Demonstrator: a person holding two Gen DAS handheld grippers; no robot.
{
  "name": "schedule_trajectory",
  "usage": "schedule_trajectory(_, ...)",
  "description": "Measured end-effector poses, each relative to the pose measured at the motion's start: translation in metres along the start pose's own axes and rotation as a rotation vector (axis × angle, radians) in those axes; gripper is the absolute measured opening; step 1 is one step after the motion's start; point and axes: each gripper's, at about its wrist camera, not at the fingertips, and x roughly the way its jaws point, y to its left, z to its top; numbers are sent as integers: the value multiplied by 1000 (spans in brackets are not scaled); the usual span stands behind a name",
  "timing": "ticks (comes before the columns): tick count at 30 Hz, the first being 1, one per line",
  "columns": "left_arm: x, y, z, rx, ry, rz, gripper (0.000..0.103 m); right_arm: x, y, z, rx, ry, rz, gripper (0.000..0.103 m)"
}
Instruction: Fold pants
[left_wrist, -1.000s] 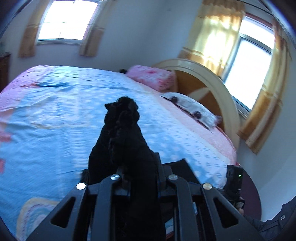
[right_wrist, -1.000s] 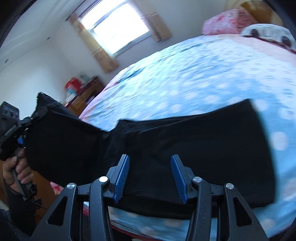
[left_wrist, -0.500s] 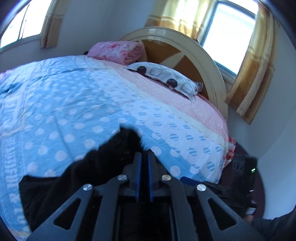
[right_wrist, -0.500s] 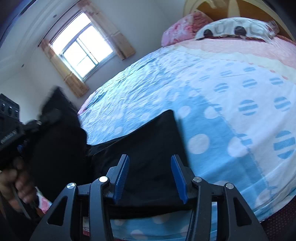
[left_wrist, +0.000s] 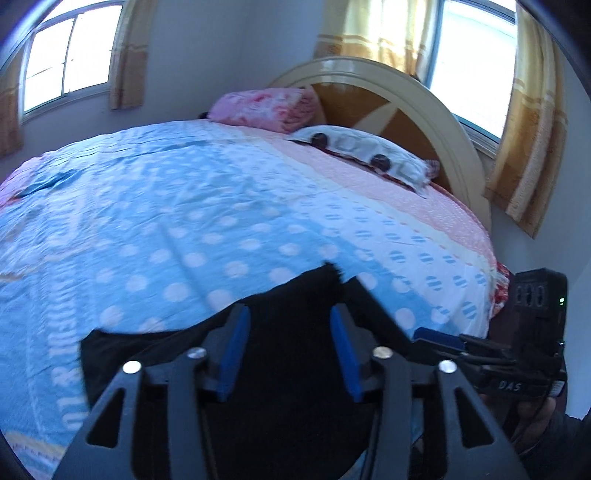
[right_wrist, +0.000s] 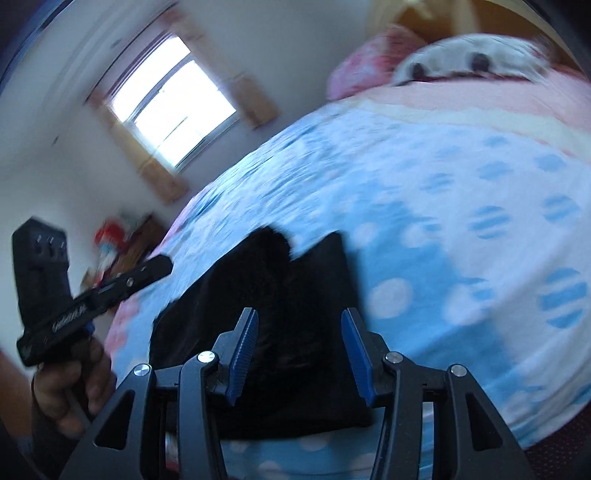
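The black pants (left_wrist: 288, 387) lie folded in a compact pile near the front edge of the bed; in the right wrist view the pants (right_wrist: 280, 325) show a raised fold on top. My left gripper (left_wrist: 290, 354) is open and empty just above the pile. My right gripper (right_wrist: 299, 354) is open and empty over the same pile. The right gripper also shows at the right of the left wrist view (left_wrist: 480, 350), and the left gripper shows at the left of the right wrist view (right_wrist: 96, 291), held by a hand.
The bed (left_wrist: 184, 206) has a blue dotted sheet with a pink band near the headboard (left_wrist: 399, 99). A pink pillow (left_wrist: 266, 109) and a white pillow (left_wrist: 369, 151) lie at its head. A cluttered cabinet (right_wrist: 122, 243) stands by the far wall.
My left gripper has opened and let go of the pants, which now lie on the pile. My right gripper stayed open and swung over the folded pants.
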Motion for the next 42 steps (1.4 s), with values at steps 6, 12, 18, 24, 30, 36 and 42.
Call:
schedule_trajectory(6, -11, 42, -44, -59, 30, 114, 57, 20, 36, -11, -214, 107, -78, 49)
schedule_trajectory(12, -19, 66, -71, -143, 38, 126, 61, 43, 36, -12, -299, 249, -157, 49)
schedule_trajectory(18, -28, 72, -77, -145, 12, 153, 68, 34, 60, -18, -442, 257, -177, 11)
schedule_trajectory(24, -28, 75, -80, -124, -8, 179, 79, -2, 57, -7, -446, 200, -255, 9)
schedule_trajectory(30, -8, 84, -85, -121, 32, 202, 79, 16, 10, -19, -368, 278, -351, 9)
schedule_trajectory(36, -11, 93, -69, -99, -18, 232, 81, 15, 20, -16, -430, 303, -355, 11)
schedule_trajectory(42, -7, 94, -60, -86, -27, 218, 81, -2, 31, 1, -464, 254, -403, 51)
